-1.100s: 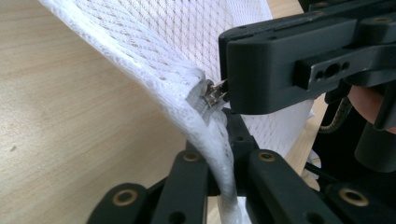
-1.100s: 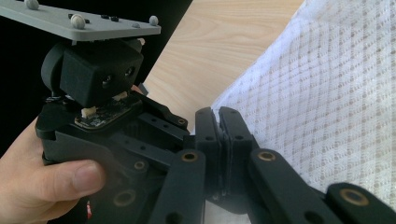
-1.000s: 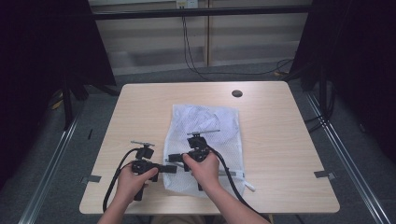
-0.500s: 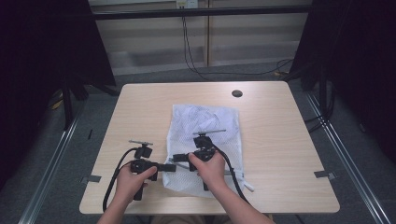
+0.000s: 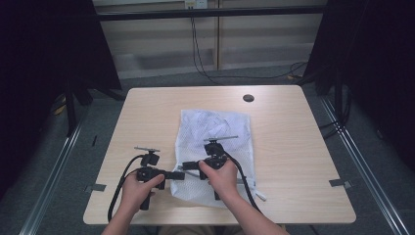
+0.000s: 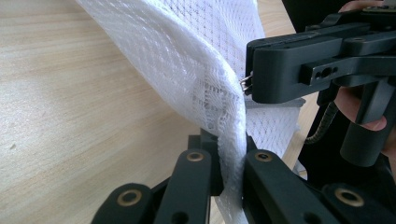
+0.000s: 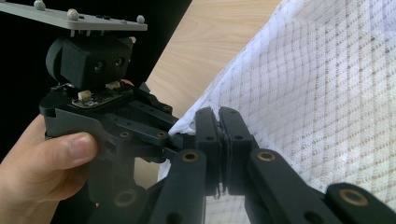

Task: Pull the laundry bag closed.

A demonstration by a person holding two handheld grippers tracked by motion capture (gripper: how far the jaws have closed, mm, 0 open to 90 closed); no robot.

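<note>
The white mesh bag (image 5: pixel 215 147) lies flat on the counter (image 5: pixel 293 147). The left gripper (image 6: pixel 229 163) clamps its near-left edge. The right gripper (image 7: pixel 219 140), just beside, is clamped on the bag's metal zipper pull (image 6: pixel 244 84).

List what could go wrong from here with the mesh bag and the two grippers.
1. The left gripper pinches only the thin edge of the mesh bag; a pull could slip it free.
2. The right gripper is shut on a small metal piece, likely the zipper pull, right beside it; the two could collide.
3. The open weave may snag or tear if the grippers pull apart hard.
</note>
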